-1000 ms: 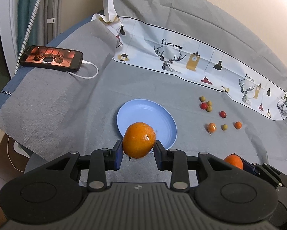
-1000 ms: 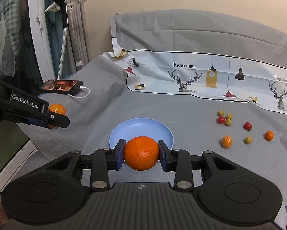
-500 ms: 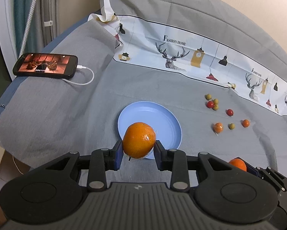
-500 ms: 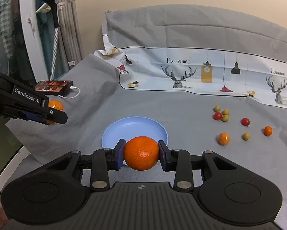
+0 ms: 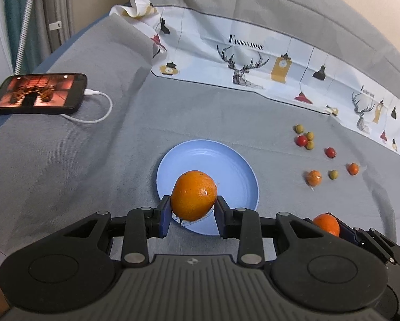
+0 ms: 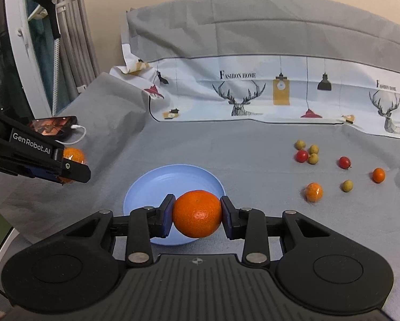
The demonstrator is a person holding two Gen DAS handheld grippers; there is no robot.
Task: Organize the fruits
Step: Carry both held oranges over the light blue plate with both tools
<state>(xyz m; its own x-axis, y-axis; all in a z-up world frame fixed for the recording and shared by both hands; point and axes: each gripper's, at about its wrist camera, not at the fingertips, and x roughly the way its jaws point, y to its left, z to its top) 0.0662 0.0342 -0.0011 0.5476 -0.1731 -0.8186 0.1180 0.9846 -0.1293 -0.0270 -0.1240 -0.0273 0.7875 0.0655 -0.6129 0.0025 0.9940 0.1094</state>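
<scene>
Oranges fill both of our grippers, and the blue plate is where each has to go. Our left gripper (image 5: 193,208) is clamped on a glossy orange (image 5: 193,194), pads pressed against its two sides, and in the left wrist view that fruit hangs over the near half of the blue plate (image 5: 226,160), so for this hand the plate lies almost straight below the fingers. Our right gripper (image 6: 197,215) grips a second orange (image 6: 197,213) in the same way. In the right wrist view this fruit sits over the plate's near rim, with most of the dish lying beyond and slightly left of the fingertips.

We judge the left hand the better placed of the two: it needs little more than a descent, while the right has to push forward a little first. The two grippers close on one dish from opposite sides, so we expect the release spots must be kept apart, left fruit on the left half, right fruit on the right.

Small fruits (image 6: 306,153), red, orange and yellow-green, lie scattered on the grey cloth (image 5: 66,160) well to the right of the plate, nearer our right hand. A phone (image 5: 39,93) lies far left.
</scene>
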